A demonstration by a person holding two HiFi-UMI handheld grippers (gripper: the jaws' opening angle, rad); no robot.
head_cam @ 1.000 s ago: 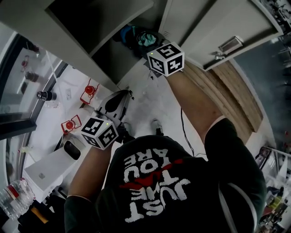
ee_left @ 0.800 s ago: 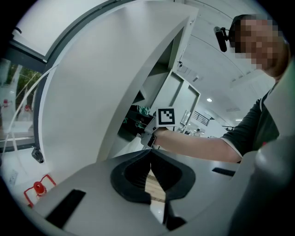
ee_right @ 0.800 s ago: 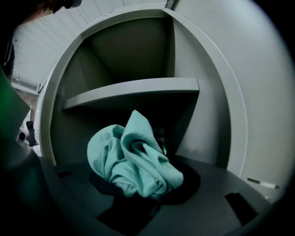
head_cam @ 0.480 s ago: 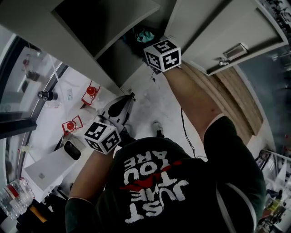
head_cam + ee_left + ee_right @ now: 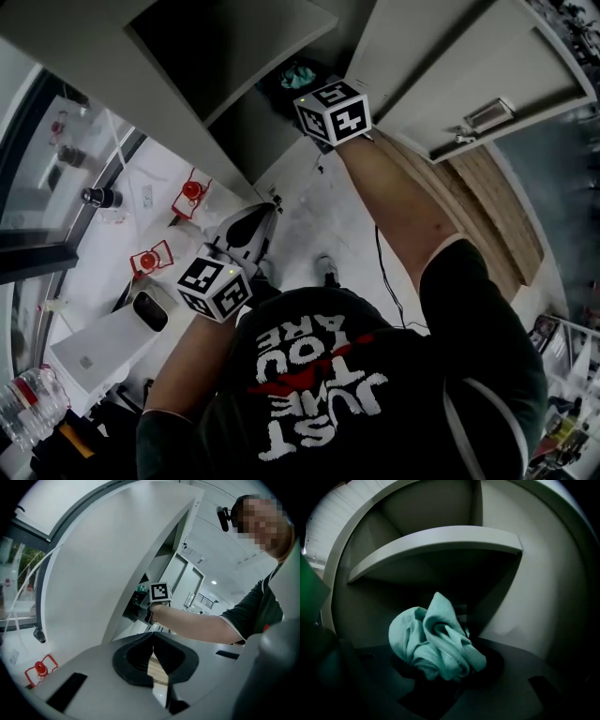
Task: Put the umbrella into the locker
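my right gripper (image 5: 445,667) jaws clamped on the teal umbrella (image 5: 433,641), inside the locker (image 5: 440,541) compartment | left gripper (image 5: 152,641) jaws closed, empty | I should lower it onto the compartment floor, well in, before releasing

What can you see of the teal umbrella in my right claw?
The umbrella shows as a crumpled bundle of soft, pale teal fabric, with no handle or ribs visible. It sits clamped in the right claw, pushed into the dim locker below a shelf. Whether it touches the locker cannot be told.
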